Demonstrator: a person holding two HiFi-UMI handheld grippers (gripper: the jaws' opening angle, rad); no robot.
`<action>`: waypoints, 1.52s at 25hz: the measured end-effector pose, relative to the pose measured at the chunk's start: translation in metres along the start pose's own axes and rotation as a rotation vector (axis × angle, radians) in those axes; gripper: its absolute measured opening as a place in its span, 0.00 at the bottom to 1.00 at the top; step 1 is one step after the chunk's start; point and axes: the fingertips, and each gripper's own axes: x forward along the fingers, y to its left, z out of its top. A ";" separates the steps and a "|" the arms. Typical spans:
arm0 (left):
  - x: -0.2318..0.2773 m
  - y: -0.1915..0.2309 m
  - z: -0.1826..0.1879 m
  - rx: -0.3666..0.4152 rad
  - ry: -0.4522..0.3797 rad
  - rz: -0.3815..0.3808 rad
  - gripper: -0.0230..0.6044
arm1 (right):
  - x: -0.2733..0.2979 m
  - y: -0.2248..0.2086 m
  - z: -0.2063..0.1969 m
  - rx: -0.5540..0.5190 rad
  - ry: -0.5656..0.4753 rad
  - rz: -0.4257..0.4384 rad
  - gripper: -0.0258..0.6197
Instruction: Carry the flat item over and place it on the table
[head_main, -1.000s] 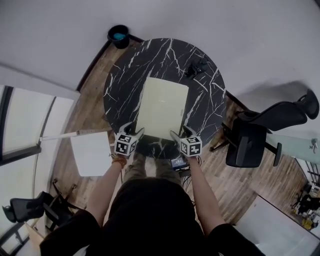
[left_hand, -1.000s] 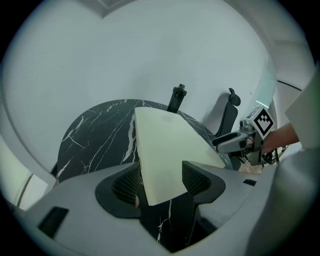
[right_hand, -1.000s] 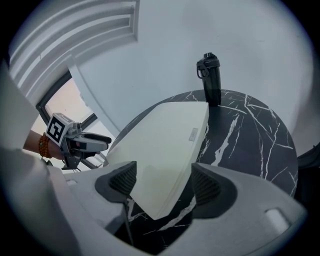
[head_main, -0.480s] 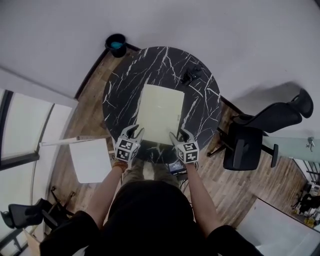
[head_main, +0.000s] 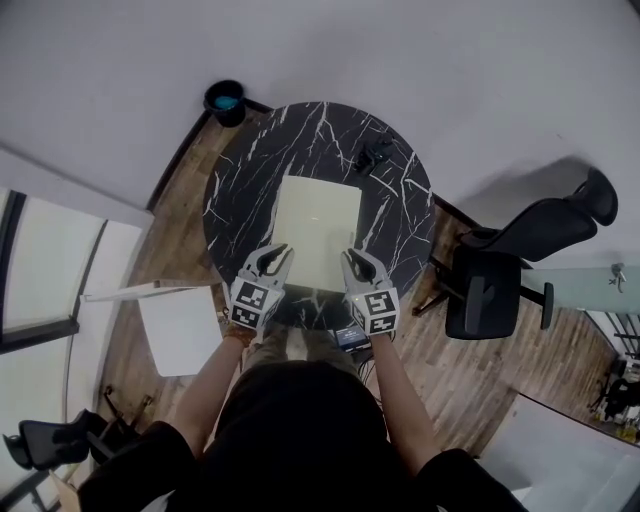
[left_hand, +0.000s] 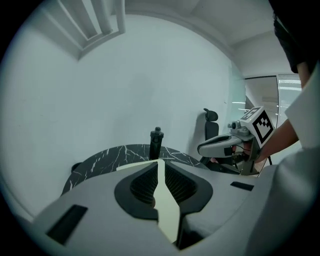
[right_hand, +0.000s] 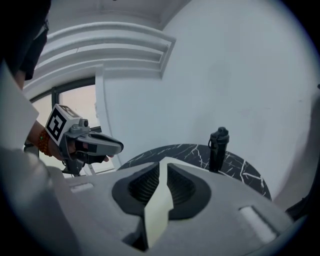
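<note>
**L gripper**: jaws, wide apart 1 s ago, have just been closing and now pinch the near-left corner of the sheet.
**R gripper**: same change, clamped on the near-right corner.
Both reach further over the sheet than before.
**Sheet:** pale, flat, over the table's middle.
**Table**: round, black marble w/ white veins. Upright bottle near far-right rim.
**Room, L to R:** white panel, bin, wood floor, black chair.
</note>
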 end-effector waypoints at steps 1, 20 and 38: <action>-0.001 -0.004 0.011 0.018 -0.018 -0.011 0.12 | -0.004 0.002 0.012 -0.017 -0.028 -0.001 0.11; -0.102 -0.042 0.215 0.149 -0.451 0.078 0.08 | -0.108 0.068 0.226 -0.231 -0.500 -0.115 0.10; -0.177 -0.058 0.285 0.286 -0.603 0.142 0.05 | -0.193 0.106 0.311 -0.338 -0.703 -0.222 0.04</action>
